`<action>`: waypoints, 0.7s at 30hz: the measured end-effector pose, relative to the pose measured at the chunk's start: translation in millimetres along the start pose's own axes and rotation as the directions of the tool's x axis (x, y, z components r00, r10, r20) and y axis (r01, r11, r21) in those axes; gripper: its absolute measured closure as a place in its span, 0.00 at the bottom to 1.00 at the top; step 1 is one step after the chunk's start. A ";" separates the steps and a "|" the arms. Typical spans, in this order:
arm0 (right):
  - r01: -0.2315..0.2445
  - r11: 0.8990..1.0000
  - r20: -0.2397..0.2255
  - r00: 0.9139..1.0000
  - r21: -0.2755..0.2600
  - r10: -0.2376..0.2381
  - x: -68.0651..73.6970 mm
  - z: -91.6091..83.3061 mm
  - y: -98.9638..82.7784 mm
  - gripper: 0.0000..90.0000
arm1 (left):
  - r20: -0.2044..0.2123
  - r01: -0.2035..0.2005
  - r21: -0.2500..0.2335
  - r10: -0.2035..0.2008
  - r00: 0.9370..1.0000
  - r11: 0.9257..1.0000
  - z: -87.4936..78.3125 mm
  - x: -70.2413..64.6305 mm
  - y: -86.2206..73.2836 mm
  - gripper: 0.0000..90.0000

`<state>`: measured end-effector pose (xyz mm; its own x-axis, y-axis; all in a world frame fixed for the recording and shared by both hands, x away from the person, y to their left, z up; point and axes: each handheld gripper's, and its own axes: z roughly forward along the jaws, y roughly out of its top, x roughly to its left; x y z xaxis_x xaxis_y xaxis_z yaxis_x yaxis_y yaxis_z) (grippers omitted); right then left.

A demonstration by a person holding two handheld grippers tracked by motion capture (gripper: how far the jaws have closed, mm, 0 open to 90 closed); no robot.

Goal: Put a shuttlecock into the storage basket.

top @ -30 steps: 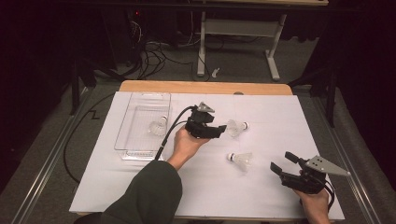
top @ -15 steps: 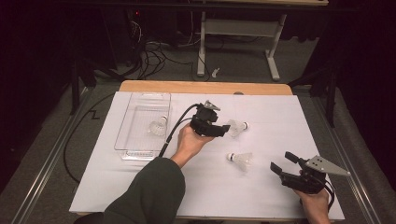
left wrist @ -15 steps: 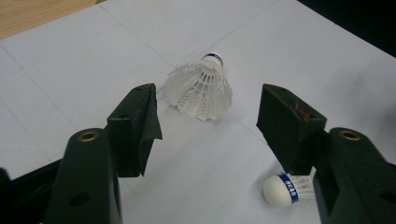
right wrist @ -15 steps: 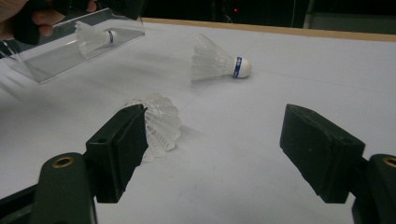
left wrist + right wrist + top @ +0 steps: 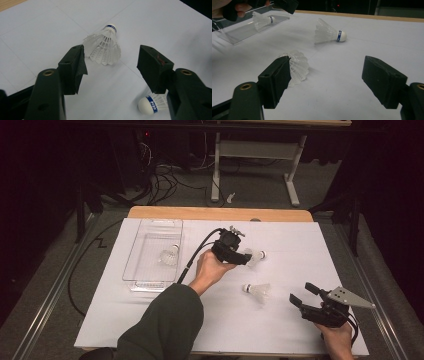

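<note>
Across the bench lies a white sheet, its wooden far edge bare. On the sheet's left side sits a clear plastic tray, with one shuttlecock in the tray lying on its side. Near the middle of the sheet the person's left hand holds the left claw, a black cable trailing back from it toward the sleeve. Its jaws stand wide apart with nothing between them, pointed at the far shuttlecock, which lies on the sheet just beyond the jaw tips with its white cork and blue band turned away from the claw and its feather skirt toward it. At the near right corner the right hand holds the right claw, grey three-cornered plate on top, jaws likewise spread and empty. Between the two claws lies the near shuttlecock, on its side, apart from both. In the right gripper view its skirt shows just past the left jaw, not touched by it. In the left gripper view its cork peeks out beside the right jaw, at the lower edge.
</note>
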<state>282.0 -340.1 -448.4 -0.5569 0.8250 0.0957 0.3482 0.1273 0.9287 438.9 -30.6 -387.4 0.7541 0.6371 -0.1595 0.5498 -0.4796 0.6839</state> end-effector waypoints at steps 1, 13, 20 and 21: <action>0.000 1.000 0.002 1.000 0.000 0.000 -0.1 0.0 0.0 0.26 | -0.002 -0.003 0.004 0.003 1.000 1.000 0.9 -0.4 0.9 0.44; 0.004 1.000 0.001 1.000 -0.002 -0.004 0.1 0.0 0.0 0.26 | -0.018 -0.011 0.070 0.012 1.000 0.997 10.1 -3.9 9.6 0.45; 0.008 1.000 -0.001 1.000 0.001 -0.008 -0.2 -0.1 -0.1 0.26 | 0.003 0.021 0.095 -0.021 1.000 0.995 16.1 -1.2 17.1 0.45; 0.008 1.000 0.000 1.000 0.000 -0.008 -0.1 -0.2 -0.1 0.26 | 0.004 0.024 0.100 -0.025 1.000 0.995 16.9 -0.8 18.3 0.46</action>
<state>281.8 -340.3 -448.4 -0.5595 0.8241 0.0886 0.3440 0.1337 0.9294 454.4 -50.1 -386.8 0.7416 0.6466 -0.1787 0.6011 -0.5222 0.6049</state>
